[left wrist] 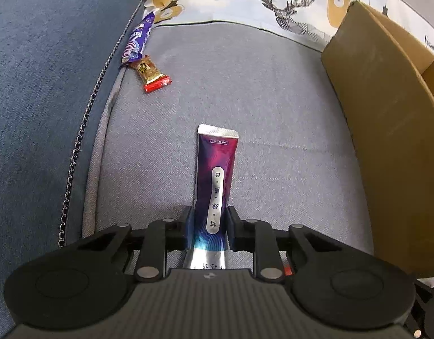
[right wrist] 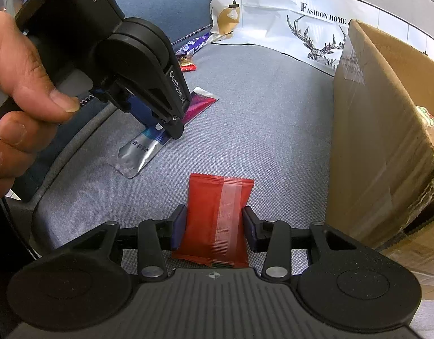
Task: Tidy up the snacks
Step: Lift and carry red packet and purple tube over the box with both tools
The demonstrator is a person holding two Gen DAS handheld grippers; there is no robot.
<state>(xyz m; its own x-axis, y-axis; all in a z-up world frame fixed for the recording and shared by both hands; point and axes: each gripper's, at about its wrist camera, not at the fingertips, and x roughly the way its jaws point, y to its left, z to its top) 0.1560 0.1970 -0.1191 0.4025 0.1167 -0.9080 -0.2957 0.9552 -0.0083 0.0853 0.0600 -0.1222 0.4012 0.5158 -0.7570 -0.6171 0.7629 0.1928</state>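
From the left wrist camera, the left gripper (left wrist: 208, 226) has its jaws clamped on a purple stick sachet (left wrist: 215, 175) that lies lengthwise on the grey sofa cushion (left wrist: 273, 107), its sealed silver end pointing toward 12 o'clock. At 11 o'clock, a small gold-and-red wrapped candy (left wrist: 152, 75) rests near the cushion's piped edge, touching the tip of a purple-and-white wrapper (left wrist: 139, 42) wedged in the seam beside the blue armrest (left wrist: 47, 84). A cardboard box (left wrist: 386, 130) stands at 2 o'clock on the cushion, and a white pillow printed with deer and lamps (left wrist: 287, 2) leans along the back at 12 o'clock.

From the right wrist camera, the right gripper (right wrist: 214, 226) has its jaws pressed against both long sides of a red foil snack packet (right wrist: 214, 217), which lies flat on the same cushion (right wrist: 273, 113) at the lower centre. At 10 o'clock, a person's hand (right wrist: 22, 90) holds the left gripper (right wrist: 174, 124), tilted steeply downward onto the purple stick sachet (right wrist: 143, 149), whose silver tail points toward 7 o'clock. The gold-and-red candy (right wrist: 188, 65) and the purple wrapper (right wrist: 192, 45) sit farther back at 11 o'clock. The taped cardboard box (right wrist: 380, 141) stands at 3 o'clock; what lies inside it cannot be made out.
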